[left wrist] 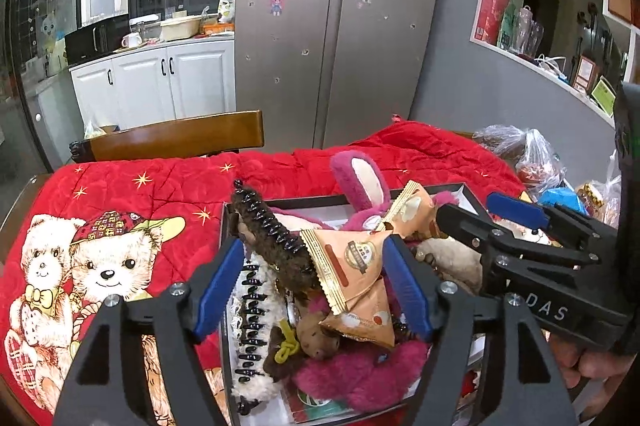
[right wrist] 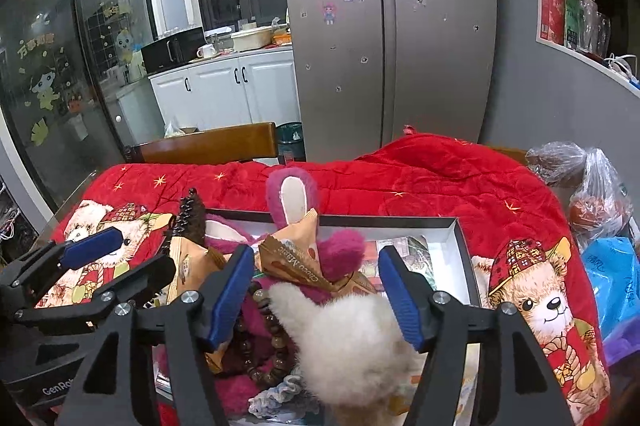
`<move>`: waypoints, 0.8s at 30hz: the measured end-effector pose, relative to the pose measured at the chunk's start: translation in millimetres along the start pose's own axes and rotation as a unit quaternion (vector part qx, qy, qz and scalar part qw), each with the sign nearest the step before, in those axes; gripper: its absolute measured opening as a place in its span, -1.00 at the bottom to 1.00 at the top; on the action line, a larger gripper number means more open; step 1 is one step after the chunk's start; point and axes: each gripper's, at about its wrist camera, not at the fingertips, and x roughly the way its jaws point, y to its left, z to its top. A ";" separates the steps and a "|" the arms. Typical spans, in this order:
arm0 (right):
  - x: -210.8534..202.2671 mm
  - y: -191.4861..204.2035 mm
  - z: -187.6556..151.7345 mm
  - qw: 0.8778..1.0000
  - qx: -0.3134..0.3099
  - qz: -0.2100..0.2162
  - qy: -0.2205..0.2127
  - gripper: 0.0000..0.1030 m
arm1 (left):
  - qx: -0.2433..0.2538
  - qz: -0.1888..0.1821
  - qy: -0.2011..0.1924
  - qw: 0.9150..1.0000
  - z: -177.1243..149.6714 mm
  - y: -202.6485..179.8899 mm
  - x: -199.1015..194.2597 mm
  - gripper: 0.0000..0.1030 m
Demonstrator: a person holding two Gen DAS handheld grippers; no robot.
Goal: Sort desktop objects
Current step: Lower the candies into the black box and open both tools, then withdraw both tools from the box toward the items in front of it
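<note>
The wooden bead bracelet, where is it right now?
In the right wrist view the wooden bead bracelet lies in the box, low and left of centre, on pink plush between the white fluffy toy and the right tongs' left finger.

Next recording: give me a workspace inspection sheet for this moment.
Surface: red bear-print quilt covers the table.
Job's things: shallow box heaped with pink plush, white plush, orange snack packets, brown hair claw, bead bracelet.
Clutter: plastic bags at right.
Grippers: left gripper and right gripper open over the box, nothing gripped.
Cables: nothing seen.
Surroundings: fridge, wooden chair.
</note>
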 end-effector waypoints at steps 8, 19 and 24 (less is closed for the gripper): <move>-4.7 0.1 1.4 1.000 -0.003 0.002 -0.004 0.28 | 0.001 0.005 -0.001 1.000 0.8 -0.4 -1.7 0.47; -23.1 -0.3 8.2 1.000 -0.006 0.001 -0.015 0.29 | -0.007 -0.001 -0.008 1.000 5.7 -0.6 -21.7 0.47; -48.9 2.6 14.4 1.000 -0.001 0.006 -0.024 0.30 | -0.006 -0.023 -0.025 0.999 13.1 -7.2 -58.1 0.47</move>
